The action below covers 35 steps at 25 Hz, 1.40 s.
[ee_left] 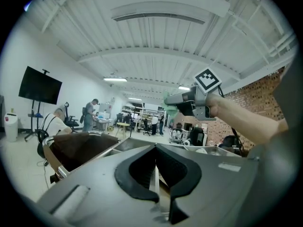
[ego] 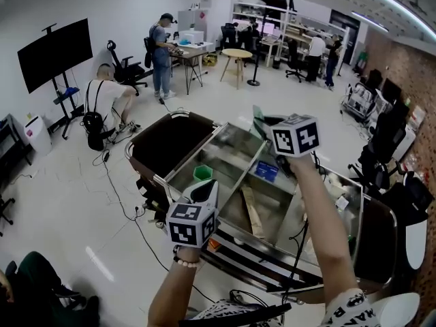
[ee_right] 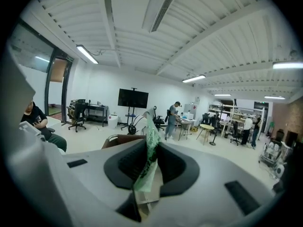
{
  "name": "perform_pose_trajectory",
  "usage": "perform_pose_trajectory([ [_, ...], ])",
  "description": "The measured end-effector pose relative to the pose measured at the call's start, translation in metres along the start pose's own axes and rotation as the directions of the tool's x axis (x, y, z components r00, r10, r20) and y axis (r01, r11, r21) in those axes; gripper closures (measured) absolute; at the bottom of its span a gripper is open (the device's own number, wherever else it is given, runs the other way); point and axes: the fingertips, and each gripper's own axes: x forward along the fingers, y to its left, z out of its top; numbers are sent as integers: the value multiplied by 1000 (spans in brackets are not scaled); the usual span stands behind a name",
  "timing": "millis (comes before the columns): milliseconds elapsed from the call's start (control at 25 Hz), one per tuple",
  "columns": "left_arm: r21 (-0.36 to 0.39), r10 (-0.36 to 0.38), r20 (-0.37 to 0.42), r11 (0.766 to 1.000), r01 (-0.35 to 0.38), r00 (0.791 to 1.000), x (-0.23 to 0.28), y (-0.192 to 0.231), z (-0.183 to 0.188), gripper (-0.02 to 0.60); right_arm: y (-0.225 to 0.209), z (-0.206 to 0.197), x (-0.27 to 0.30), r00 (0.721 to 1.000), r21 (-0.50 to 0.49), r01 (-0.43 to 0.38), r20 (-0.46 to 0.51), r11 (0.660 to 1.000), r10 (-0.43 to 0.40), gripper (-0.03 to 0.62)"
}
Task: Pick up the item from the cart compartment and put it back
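A thin green plastic packet [ee_right: 152, 126] stands upright between the jaws of my right gripper [ee_right: 150, 150], which is shut on it. In the head view the right gripper [ego: 267, 124] is raised above the far side of the cart [ego: 155, 180], and the packet [ego: 257, 118] sticks out to its left. The left gripper view shows the right gripper [ee_left: 189, 102] and the packet [ee_left: 169, 100] high in the air. My left gripper [ego: 208, 191] hovers over the cart's near left corner. Its pads [ee_left: 142, 167] are together with nothing between them.
The cart has a dark brown bin [ego: 167, 142] at the left and metal compartments with a green cup [ego: 202, 173], a blue item [ego: 266, 171] and a brown strip [ego: 251, 210]. A person crouches [ego: 105, 101] by the cart; others stand farther off. A TV stand [ego: 54, 53] is left.
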Motion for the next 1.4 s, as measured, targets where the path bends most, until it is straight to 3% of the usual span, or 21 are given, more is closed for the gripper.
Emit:
perform_pose_trajectory([
  [200,-22,14,-23,1000,-15,1000,15,9,11,586,-20,-21,60,990,33,-12,-137,999,16,517],
  [400,-36,27,-69,999,-30,997,29,15,7,586,-40,-63,116,956,46,-8,-292,999,21,517],
  [640,-14,60,-116,998,-62,991,30,21,-10,586,-53,-140,183,875,132,4,-480,991,60,517],
  [920,-17,106,-139,994,-110,985,29,35,-26,586,-54,-200,223,773,139,49,-633,989,50,517],
  [1400,-61,111,-169,991,-123,979,66,47,-31,586,-44,-255,245,644,91,49,-764,995,38,510],
])
